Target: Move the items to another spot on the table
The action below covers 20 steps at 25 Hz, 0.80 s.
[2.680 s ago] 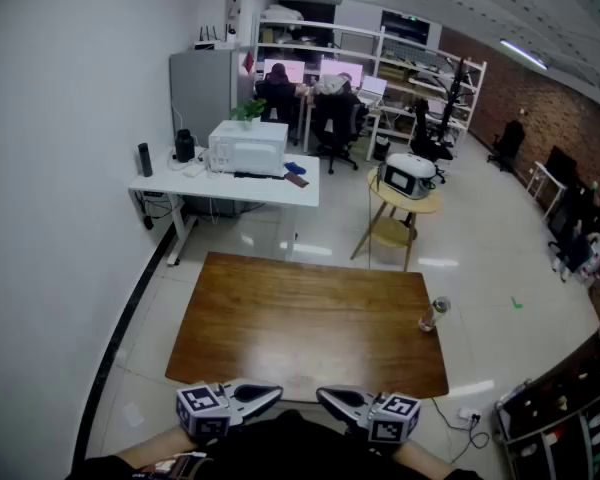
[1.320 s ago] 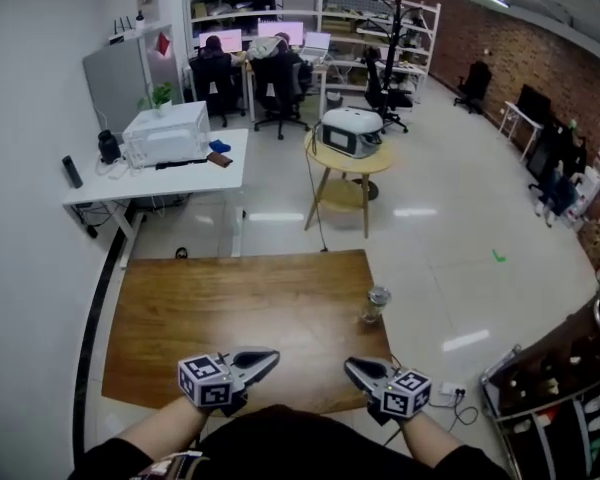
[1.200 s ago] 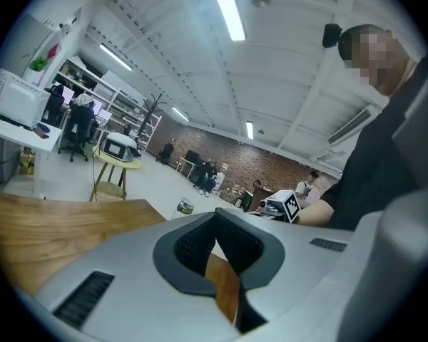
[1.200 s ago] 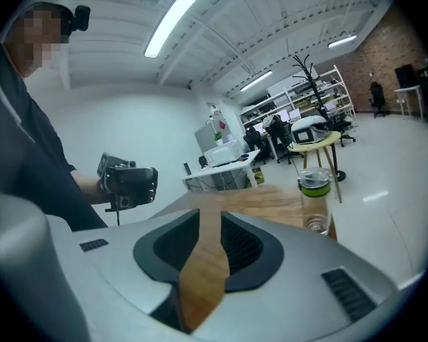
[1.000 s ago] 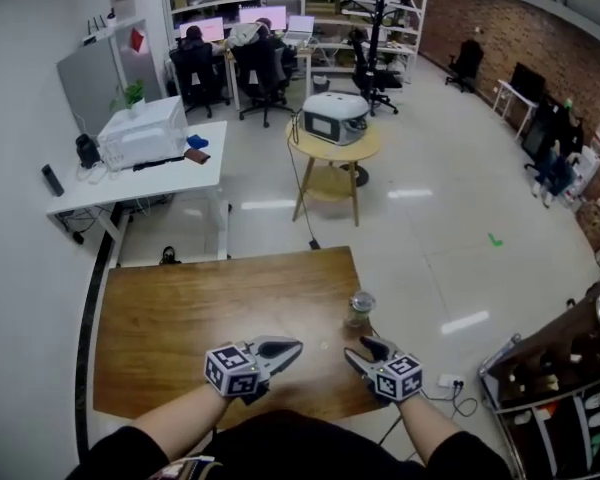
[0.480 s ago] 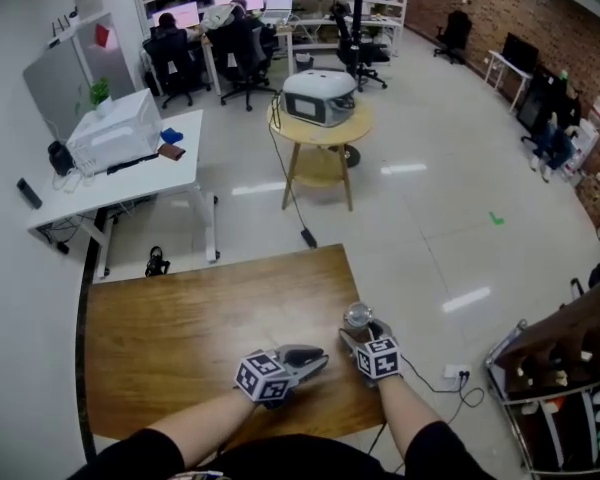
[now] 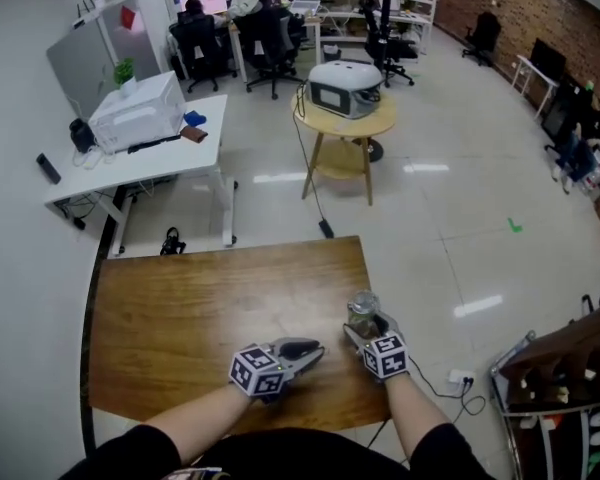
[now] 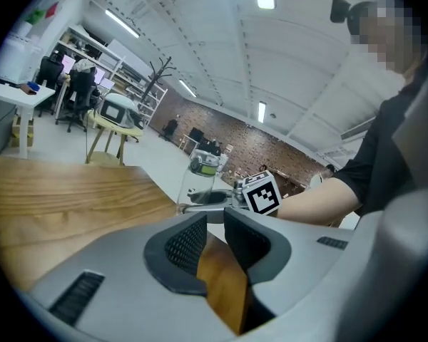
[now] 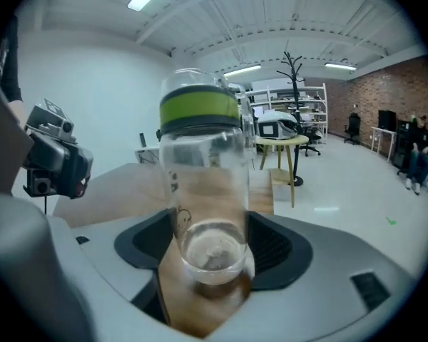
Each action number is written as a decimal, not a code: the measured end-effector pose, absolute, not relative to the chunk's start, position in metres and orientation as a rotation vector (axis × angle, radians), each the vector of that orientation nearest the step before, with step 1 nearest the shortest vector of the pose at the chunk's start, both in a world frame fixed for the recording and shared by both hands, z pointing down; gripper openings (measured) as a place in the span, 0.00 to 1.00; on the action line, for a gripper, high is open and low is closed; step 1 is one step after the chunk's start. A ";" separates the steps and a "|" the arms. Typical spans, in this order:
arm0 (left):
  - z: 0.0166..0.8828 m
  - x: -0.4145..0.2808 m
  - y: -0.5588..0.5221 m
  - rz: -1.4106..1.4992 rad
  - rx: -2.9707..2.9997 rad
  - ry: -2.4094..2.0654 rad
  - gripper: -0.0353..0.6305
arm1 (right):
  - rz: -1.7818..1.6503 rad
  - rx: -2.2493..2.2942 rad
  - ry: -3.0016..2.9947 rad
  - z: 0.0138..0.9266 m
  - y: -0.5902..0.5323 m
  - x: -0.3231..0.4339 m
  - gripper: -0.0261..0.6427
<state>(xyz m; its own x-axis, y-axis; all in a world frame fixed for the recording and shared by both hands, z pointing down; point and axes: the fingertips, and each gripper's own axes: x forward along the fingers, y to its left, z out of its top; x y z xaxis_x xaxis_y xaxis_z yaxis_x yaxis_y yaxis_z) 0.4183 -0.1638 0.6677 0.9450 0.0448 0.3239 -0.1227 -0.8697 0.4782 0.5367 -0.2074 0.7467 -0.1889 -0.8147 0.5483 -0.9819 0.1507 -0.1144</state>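
Note:
A clear bottle [image 7: 361,313] with a green band under its lid stands upright near the right edge of the wooden table [image 7: 180,298]. My right gripper [image 7: 363,330] has come up to it from the near side. In the right gripper view the bottle [image 9: 203,184] stands between the jaws of that gripper [image 9: 212,244]. The jaws are opening and the pads do not clamp it. My left gripper [image 7: 305,349] hovers over the table just left of the bottle, empty. In the left gripper view its jaws [image 8: 215,223] show only a narrow gap and the bottle [image 8: 202,173] stands beyond.
The table's right edge lies close to the bottle, with bare floor and a cable [image 7: 460,378] beyond. A white desk [image 7: 140,158] with a printer and a round yellow side table [image 7: 345,118] stand behind the table. A dark rack [image 7: 560,388] is at the lower right.
Both grippers have moved forward over the table. The right one closed in on the bottle, and its jaws now stand wider on either side of it. The left one followed to the right.

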 end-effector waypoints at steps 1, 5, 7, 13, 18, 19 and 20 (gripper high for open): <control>0.664 0.412 -0.166 0.440 2.592 -0.072 0.16 | 0.631 1.700 -2.093 0.740 -0.206 0.531 0.54; 0.651 0.380 -0.171 0.402 2.605 -0.133 0.16 | 0.592 1.686 -2.133 0.722 -0.204 0.509 0.53; 0.645 0.357 -0.176 0.374 2.610 -0.167 0.16 | 0.598 1.679 -2.145 0.716 -0.204 0.490 0.53; 0.643 0.244 -0.198 0.291 2.590 -0.283 0.16 | 0.542 1.651 -2.171 0.701 -0.218 0.410 0.53; 0.643 0.122 -0.214 0.287 2.584 -0.343 0.16 | 0.527 1.692 -2.138 0.692 -0.233 0.339 0.53; 0.645 0.097 -0.217 0.302 2.585 -0.352 0.16 | 0.520 1.697 -2.132 0.690 -0.236 0.324 0.53; 0.648 0.072 -0.220 0.321 2.585 -0.366 0.16 | 0.513 1.699 -2.130 0.689 -0.239 0.309 0.53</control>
<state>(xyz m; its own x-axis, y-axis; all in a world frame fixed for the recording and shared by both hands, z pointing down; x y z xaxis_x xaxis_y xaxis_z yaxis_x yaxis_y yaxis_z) 0.0716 -0.2196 0.6478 0.9359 -0.1962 0.2924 -0.3156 -0.8359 0.4491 0.3087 -0.2393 0.6892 -0.2065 -0.8432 0.4964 -0.9767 0.2077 -0.0534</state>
